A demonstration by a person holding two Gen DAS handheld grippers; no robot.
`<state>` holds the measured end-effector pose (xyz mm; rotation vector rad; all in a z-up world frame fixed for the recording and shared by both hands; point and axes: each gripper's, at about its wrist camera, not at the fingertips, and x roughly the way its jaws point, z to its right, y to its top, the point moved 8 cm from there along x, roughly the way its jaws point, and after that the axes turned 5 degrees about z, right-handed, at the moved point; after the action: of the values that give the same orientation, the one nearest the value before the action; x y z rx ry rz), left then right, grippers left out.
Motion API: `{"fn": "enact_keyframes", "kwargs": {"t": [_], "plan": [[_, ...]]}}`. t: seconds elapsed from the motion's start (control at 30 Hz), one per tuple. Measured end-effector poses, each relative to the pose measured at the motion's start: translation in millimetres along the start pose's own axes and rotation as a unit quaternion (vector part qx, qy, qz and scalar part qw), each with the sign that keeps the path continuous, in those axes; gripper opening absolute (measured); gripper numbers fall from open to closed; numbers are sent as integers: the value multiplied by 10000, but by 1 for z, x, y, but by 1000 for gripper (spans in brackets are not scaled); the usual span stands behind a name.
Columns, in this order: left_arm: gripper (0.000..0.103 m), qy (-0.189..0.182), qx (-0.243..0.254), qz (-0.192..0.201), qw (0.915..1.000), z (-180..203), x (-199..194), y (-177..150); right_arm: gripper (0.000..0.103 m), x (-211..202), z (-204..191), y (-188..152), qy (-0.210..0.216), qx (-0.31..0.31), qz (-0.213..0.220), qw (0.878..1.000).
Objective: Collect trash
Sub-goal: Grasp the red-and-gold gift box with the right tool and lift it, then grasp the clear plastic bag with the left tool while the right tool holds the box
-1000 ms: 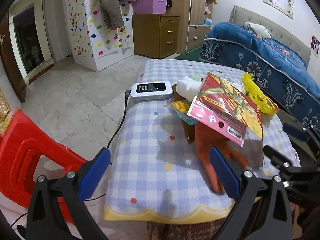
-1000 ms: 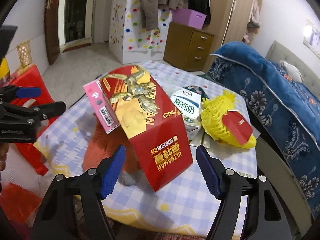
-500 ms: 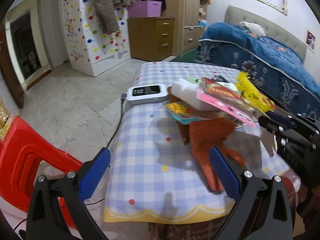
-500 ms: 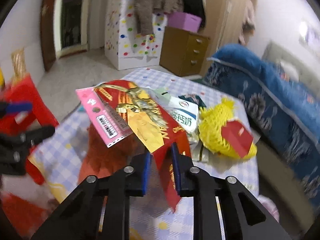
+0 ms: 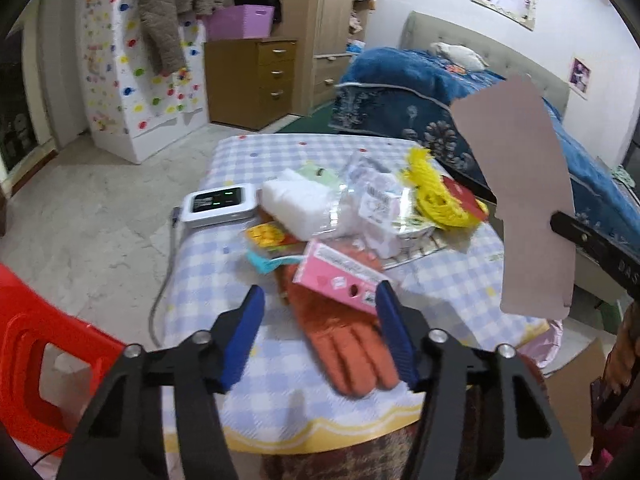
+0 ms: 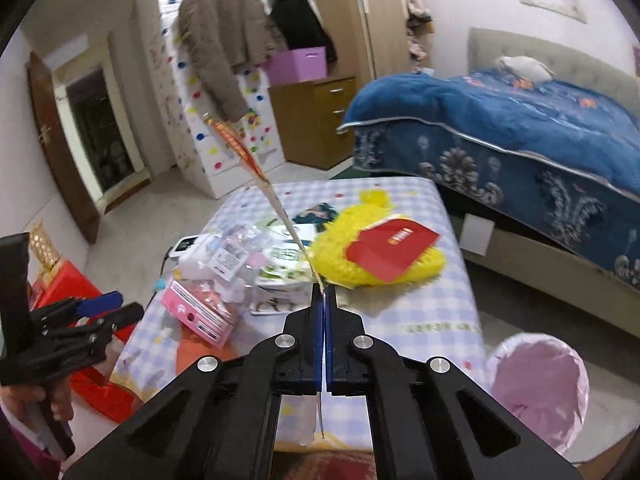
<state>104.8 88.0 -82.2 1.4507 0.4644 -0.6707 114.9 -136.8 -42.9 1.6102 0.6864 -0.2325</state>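
My right gripper (image 6: 322,294) is shut on a flat red toy-card package (image 6: 256,168), held edge-on above the table; in the left wrist view its plain grey back (image 5: 520,200) hangs at the right. My left gripper (image 5: 319,292) hovers low over the table's near end, its jaws closing. An orange glove (image 5: 344,344) and a corner of a pink box (image 5: 340,276) lie between the pads, untouched. Further back lie a yellow foam net (image 5: 436,196), a white wrapped pack (image 5: 304,204) and crumpled clear wrappers (image 5: 376,196). A red envelope (image 6: 392,252) rests on the net.
The checked tablecloth (image 5: 248,160) also carries a white device (image 5: 218,204) with a cable. A pink-lined bin (image 6: 536,388) stands on the floor right of the table. A red stool (image 5: 40,360) is at the left, a blue bed (image 6: 520,128) at the right.
My right gripper shut on the red package and lifted it off the pile, turning it edge-on. The pink box stayed on the glove. My left jaws narrowed and moved in over the glove.
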Motion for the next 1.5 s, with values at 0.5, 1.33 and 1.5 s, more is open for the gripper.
{"fn": "enact_keyframes", "kwargs": {"t": [0.5, 1.33, 1.5], "plan": [[34, -196, 386, -485, 9979, 16, 62, 19, 0, -7, 40, -21, -82, 532, -135, 9985], [62, -188, 728, -641, 9951, 55, 75, 3, 0, -30, 73, -33, -43, 956, -34, 9954], [56, -226, 850, -699, 9937, 58, 89, 5, 0, -26, 72, -35, -60, 925, -92, 9957]]}}
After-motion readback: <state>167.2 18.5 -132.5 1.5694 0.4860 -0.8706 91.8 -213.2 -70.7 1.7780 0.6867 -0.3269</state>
